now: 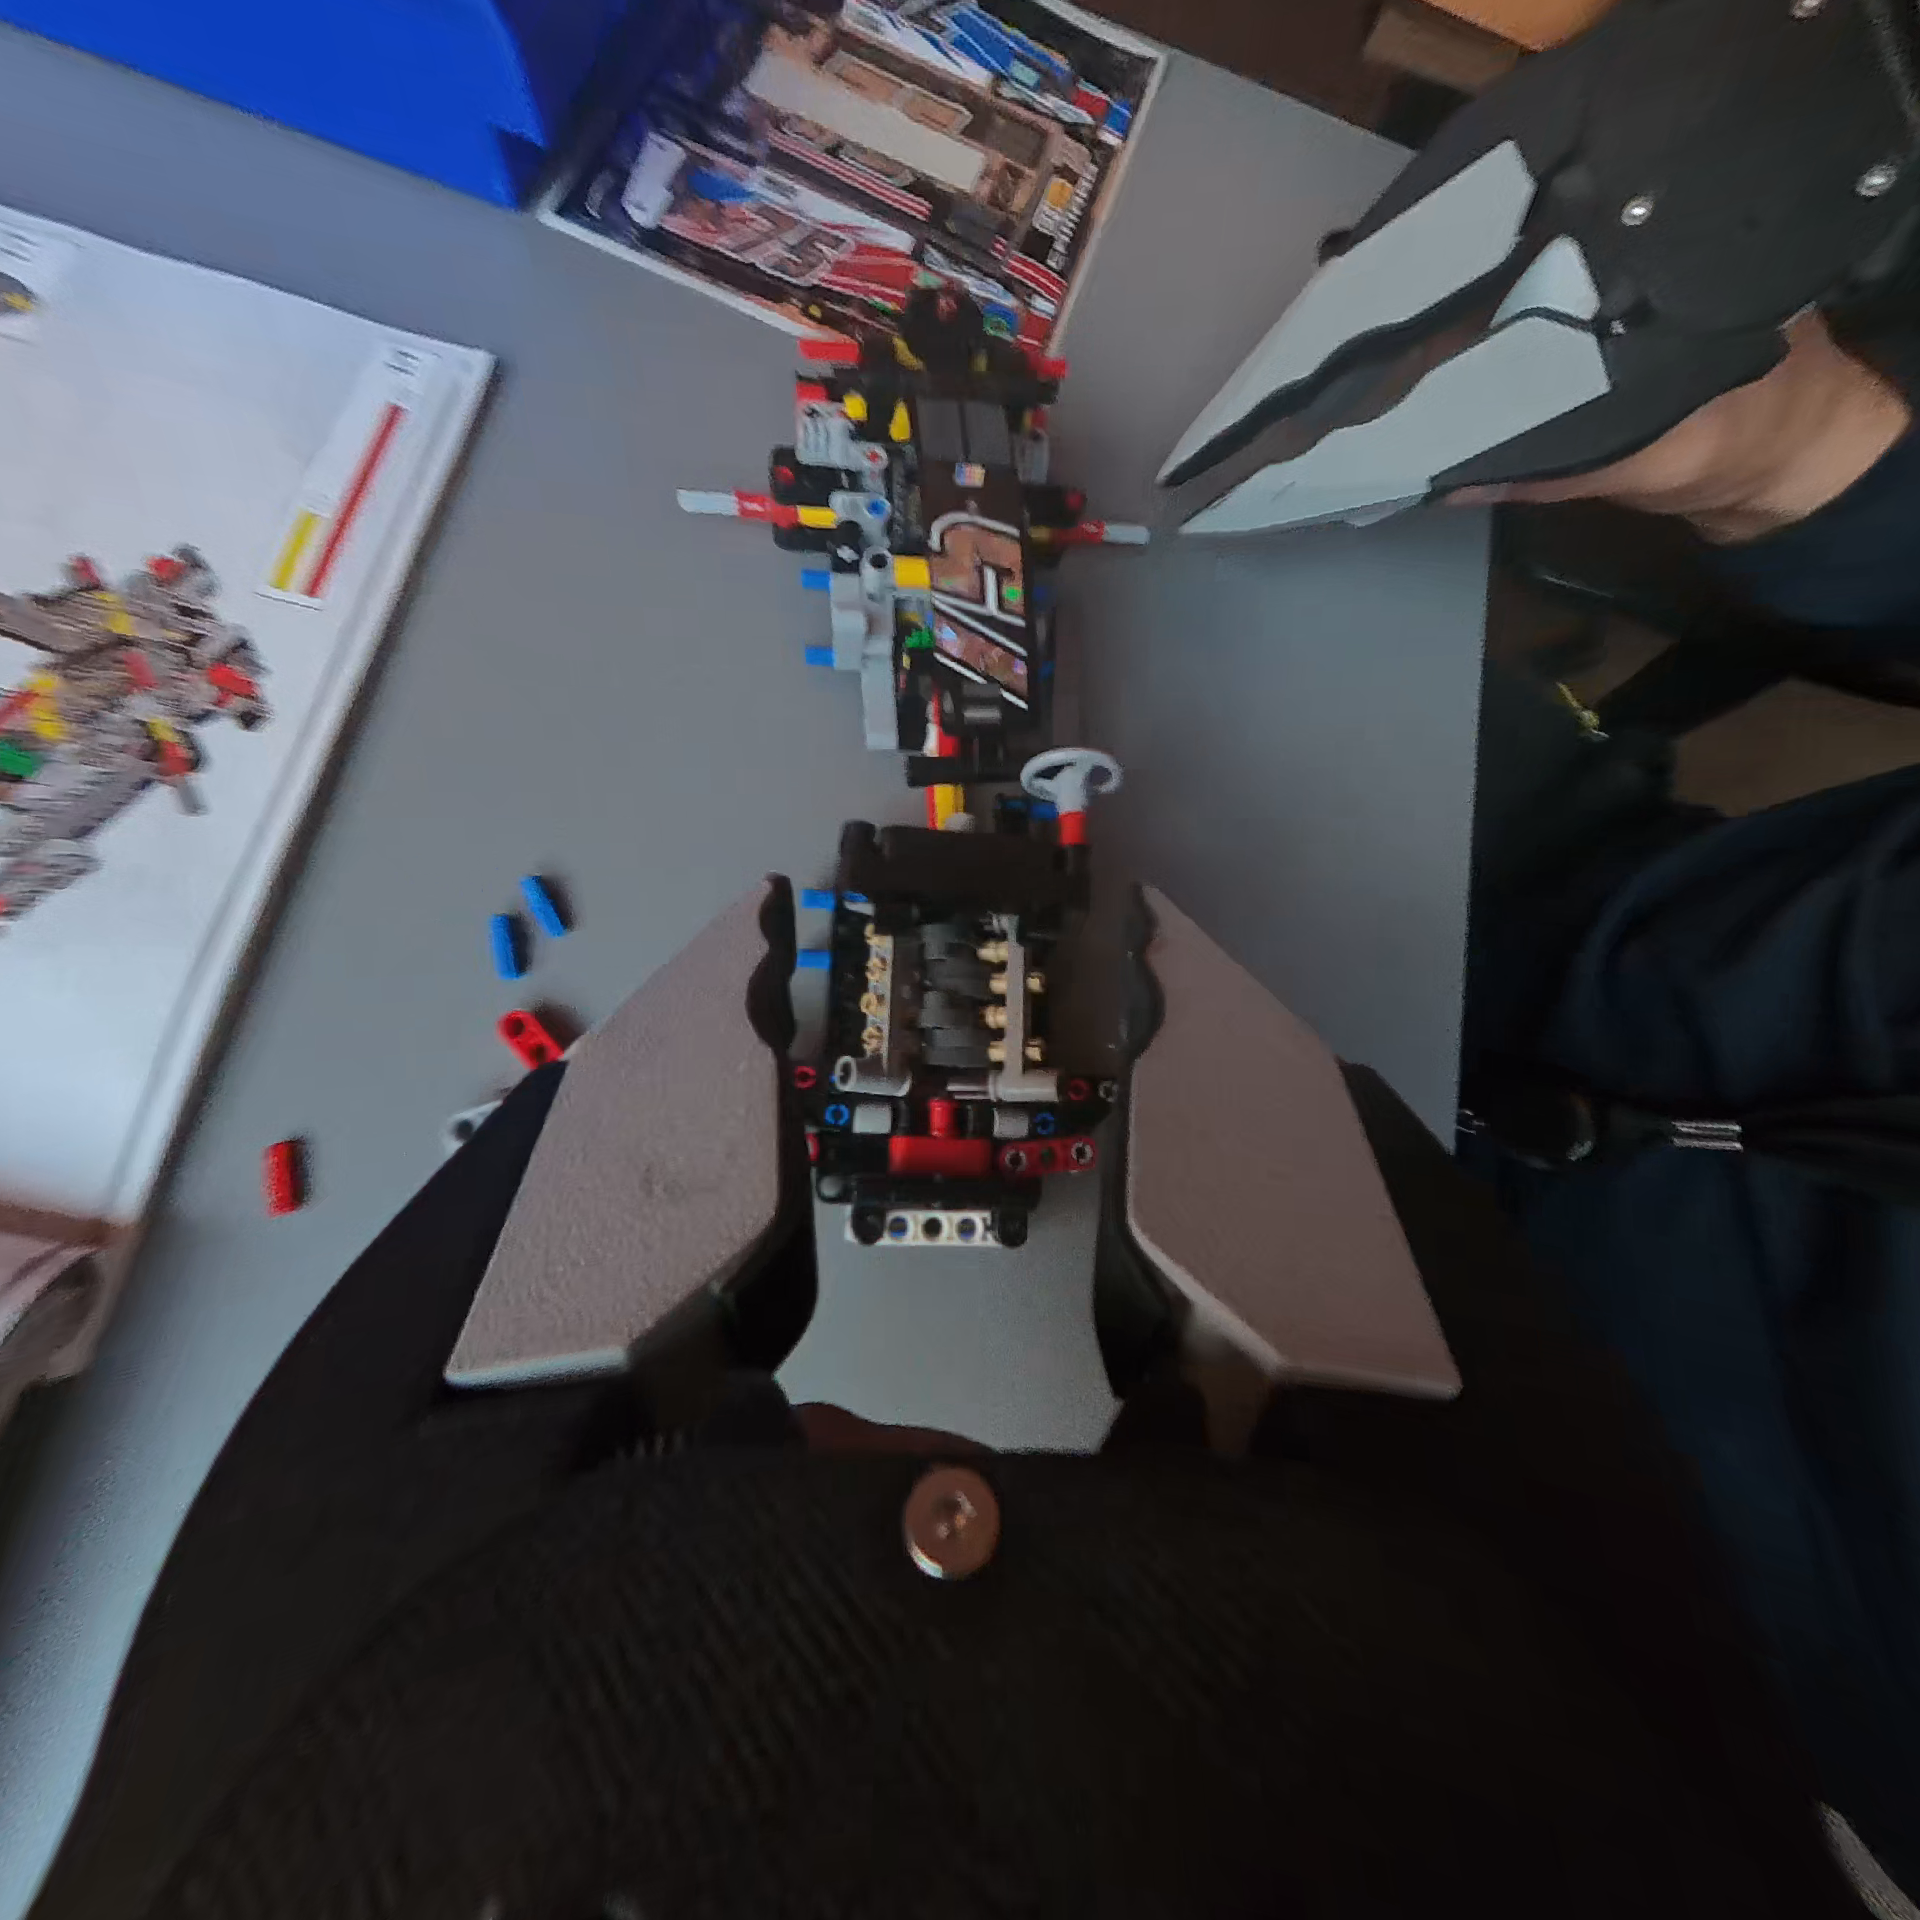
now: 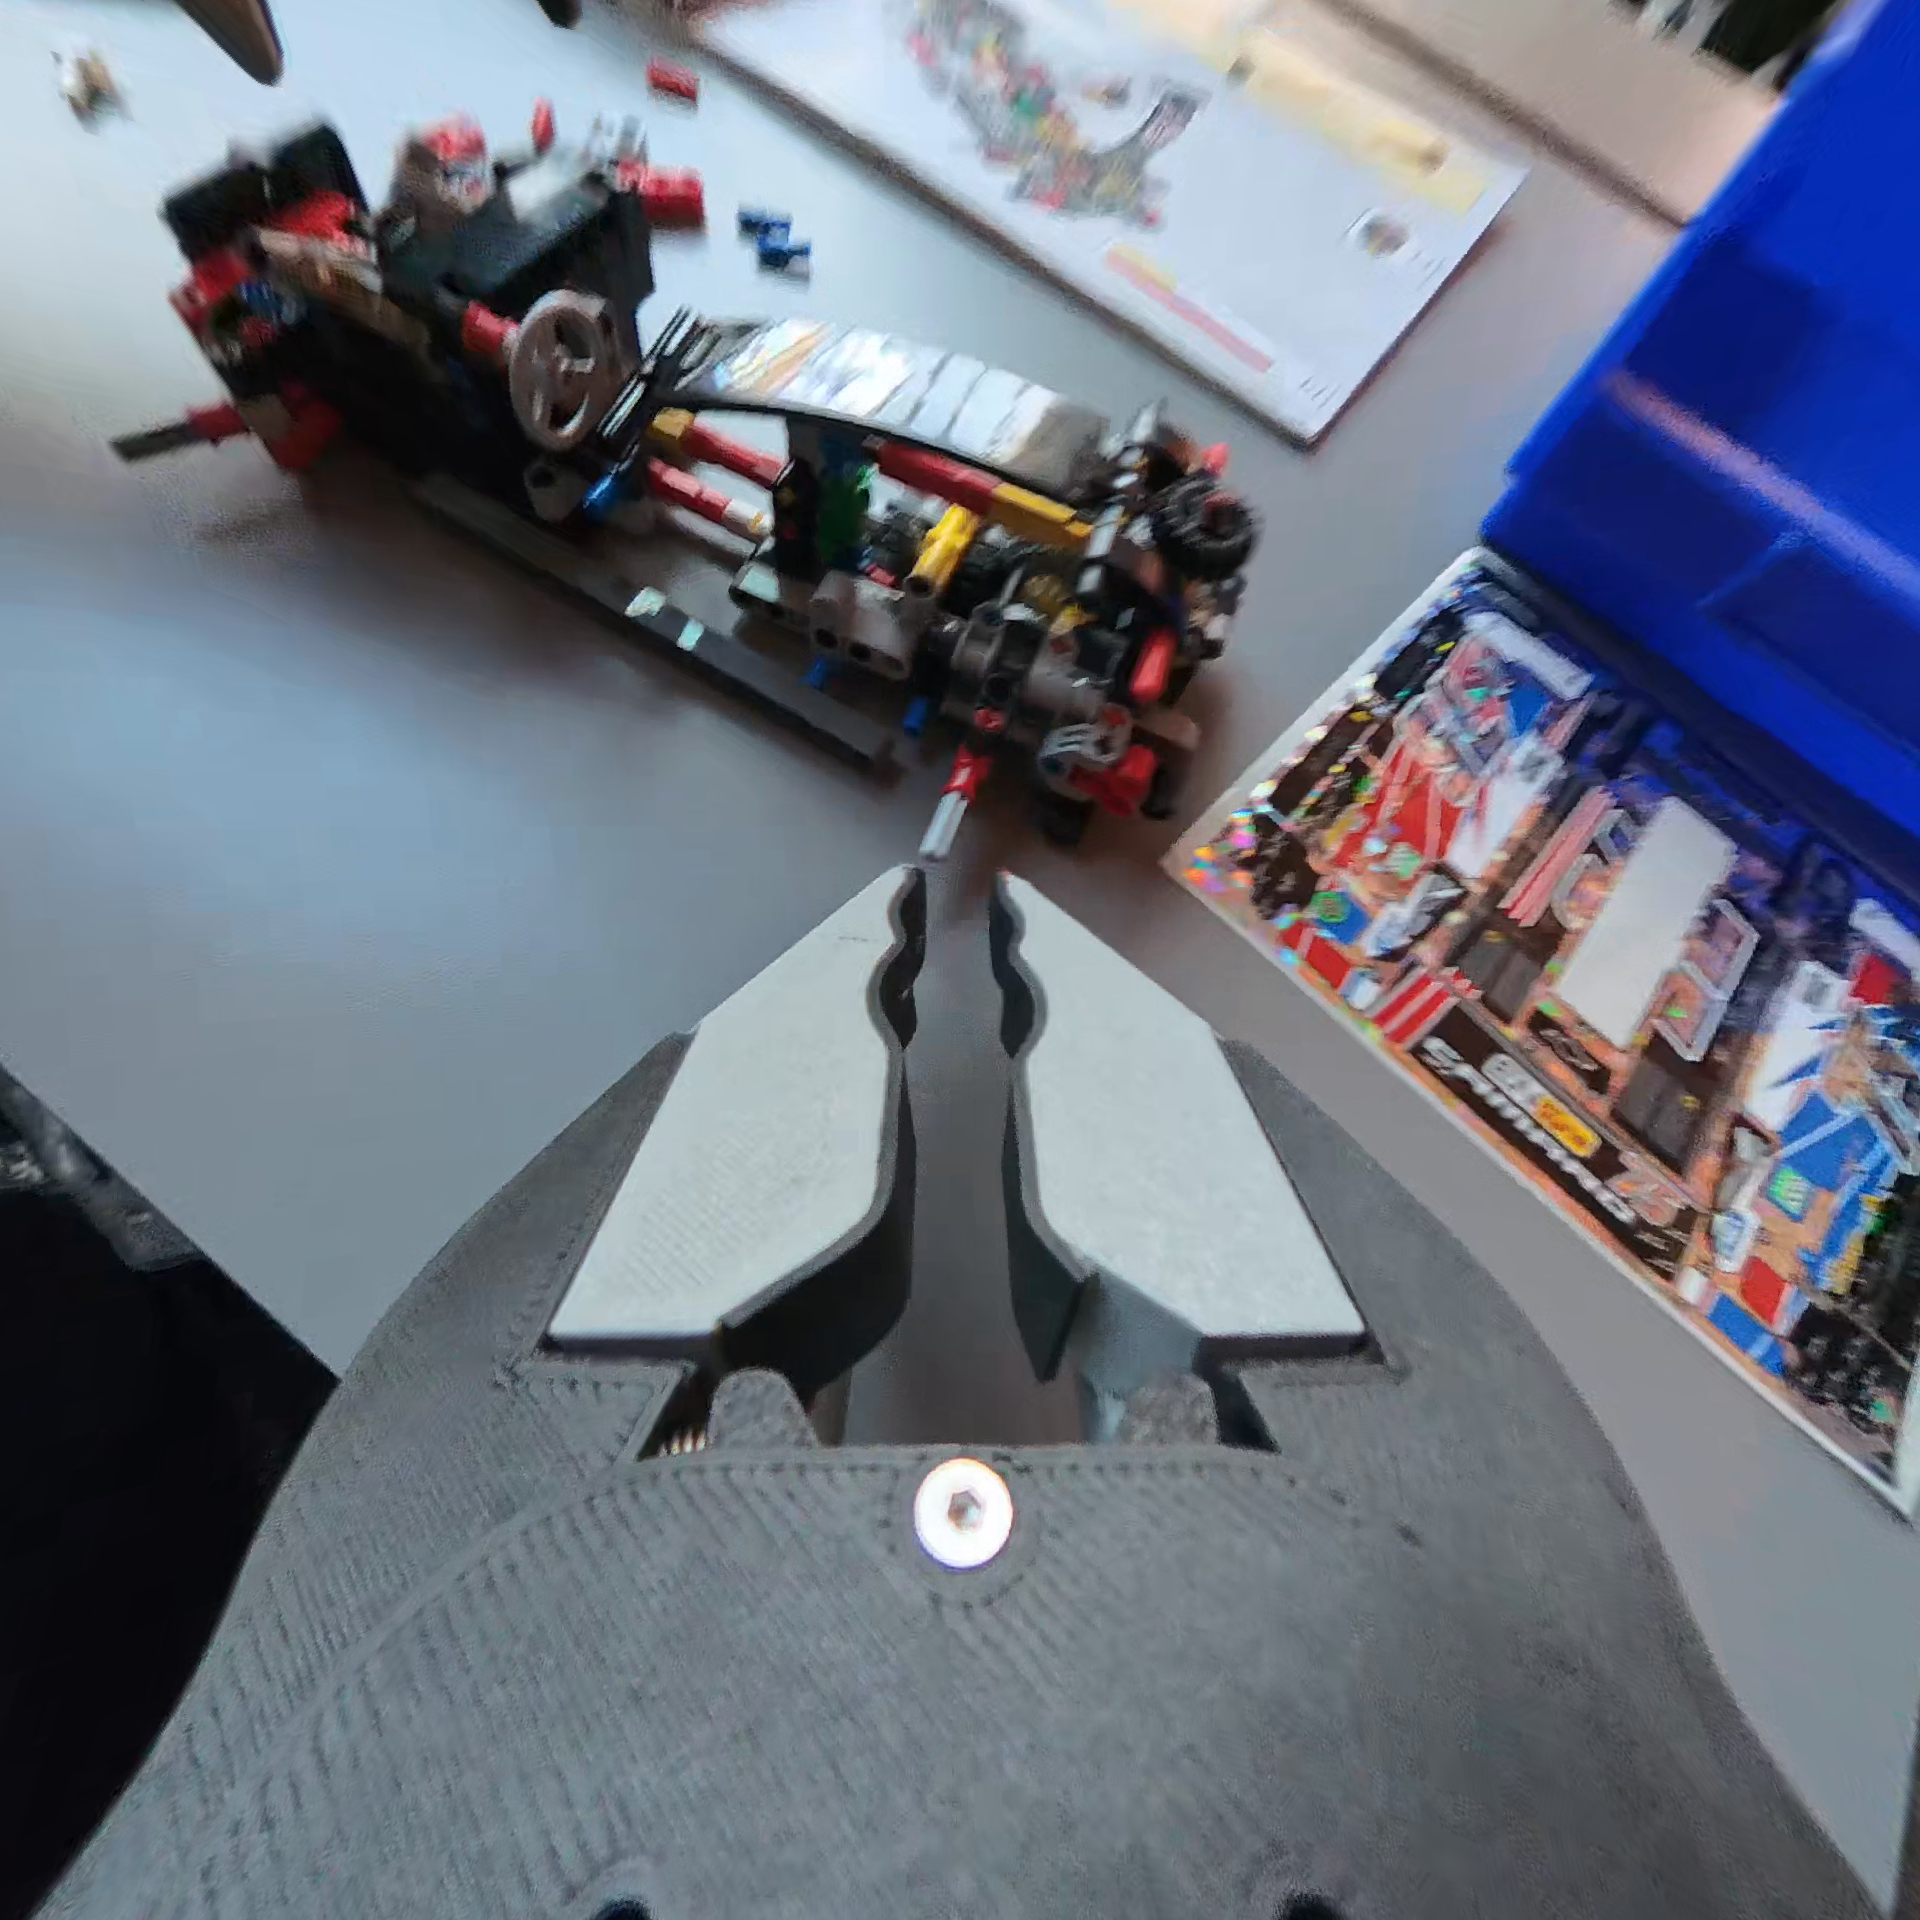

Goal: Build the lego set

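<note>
A long, partly built toy-brick car (image 1: 935,582) lies on the grey table (image 1: 623,623). My left gripper (image 1: 961,904) is open. Its fingers (image 1: 665,1122) straddle the car's near end, the black engine block (image 1: 956,997), with a gap showing between the left pad and the block. My right gripper (image 2: 958,888) is open a little, with bare table between the pads. Its tips sit just short of a grey and red axle (image 2: 945,821) that sticks out of the car's side (image 2: 831,499). The left wrist view also shows this gripper (image 1: 1179,504) beside that axle (image 1: 1117,533).
An open instruction booklet (image 1: 208,623) lies at the left. A colourful sticker sheet (image 1: 883,177) and a blue bin (image 1: 312,83) lie beyond the car. Loose blue pins (image 1: 525,925) and red pieces (image 1: 283,1174) lie left of my left gripper. The table edge (image 1: 1475,831) runs along the right. My hands' fingertips stand some 15 cm from each other.
</note>
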`<state>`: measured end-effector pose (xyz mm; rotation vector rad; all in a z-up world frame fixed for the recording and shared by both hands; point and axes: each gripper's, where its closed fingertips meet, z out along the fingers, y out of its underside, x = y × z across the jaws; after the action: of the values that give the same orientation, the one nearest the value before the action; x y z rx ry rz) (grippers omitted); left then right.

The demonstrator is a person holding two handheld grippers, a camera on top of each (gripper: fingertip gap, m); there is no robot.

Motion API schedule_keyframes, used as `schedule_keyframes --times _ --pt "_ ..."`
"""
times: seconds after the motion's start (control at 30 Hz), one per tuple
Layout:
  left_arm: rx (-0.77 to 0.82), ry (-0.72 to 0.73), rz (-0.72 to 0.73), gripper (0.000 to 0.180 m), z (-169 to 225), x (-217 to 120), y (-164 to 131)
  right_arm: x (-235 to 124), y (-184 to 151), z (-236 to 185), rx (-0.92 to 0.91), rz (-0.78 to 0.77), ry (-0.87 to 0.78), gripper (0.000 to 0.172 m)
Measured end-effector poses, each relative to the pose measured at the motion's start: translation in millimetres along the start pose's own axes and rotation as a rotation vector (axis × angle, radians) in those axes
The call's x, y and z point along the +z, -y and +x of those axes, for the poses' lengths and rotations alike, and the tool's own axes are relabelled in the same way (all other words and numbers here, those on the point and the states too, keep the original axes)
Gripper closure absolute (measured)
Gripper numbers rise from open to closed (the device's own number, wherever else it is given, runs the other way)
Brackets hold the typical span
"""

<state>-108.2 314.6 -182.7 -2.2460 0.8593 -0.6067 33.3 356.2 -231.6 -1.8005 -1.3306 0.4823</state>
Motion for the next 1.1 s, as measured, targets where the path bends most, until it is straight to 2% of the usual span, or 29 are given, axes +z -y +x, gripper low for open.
schedule_keyframes --times 0.07,0.13,0.2,0.27,0.37,0.43,0.5,0.63,0.8,1.0,1.1 --pt "0.022 0.058 -0.019 0.120 4 -6 11 -8 3 14 0.030 0.049 0.018 0.152" --pt "0.080 0.136 -0.025 0.132 23 -1 22 -7 1 25 0.075 0.046 0.119 0.126" --pt "0.156 0.148 -0.018 0.143 59 16 24 -3 0 22 0.099 0.023 0.312 0.129" --pt "0.145 0.178 -0.007 0.145 80 36 22 10 0 42 0.097 -0.008 0.305 0.123" --pt "0.160 0.320 -0.042 0.145 75 62 17 28 4 45 0.081 -0.070 0.415 0.130" --pt "0.225 0.470 -0.127 0.146 56 71 14 38 3 40 0.023 -0.103 0.482 0.133" --pt "0.241 0.543 -0.212 0.154 40 82 10 42 4 38 -0.029 -0.106 0.519 0.133" --pt "0.150 0.536 -0.347 0.172 23 100 -5 42 5 35 -0.097 -0.076 0.586 0.143" --pt "0.085 0.532 -0.395 0.171 20 95 -9 42 5 35 -0.109 -0.075 0.604 0.146" --pt "0.036 0.485 -0.311 0.172 18 95 -9 43 7 28 -0.115 -0.083 0.632 0.147" --pt "0.063 0.495 -0.305 0.173 19 93 -11 44 8 25 -0.108 -0.084 0.640 0.148"
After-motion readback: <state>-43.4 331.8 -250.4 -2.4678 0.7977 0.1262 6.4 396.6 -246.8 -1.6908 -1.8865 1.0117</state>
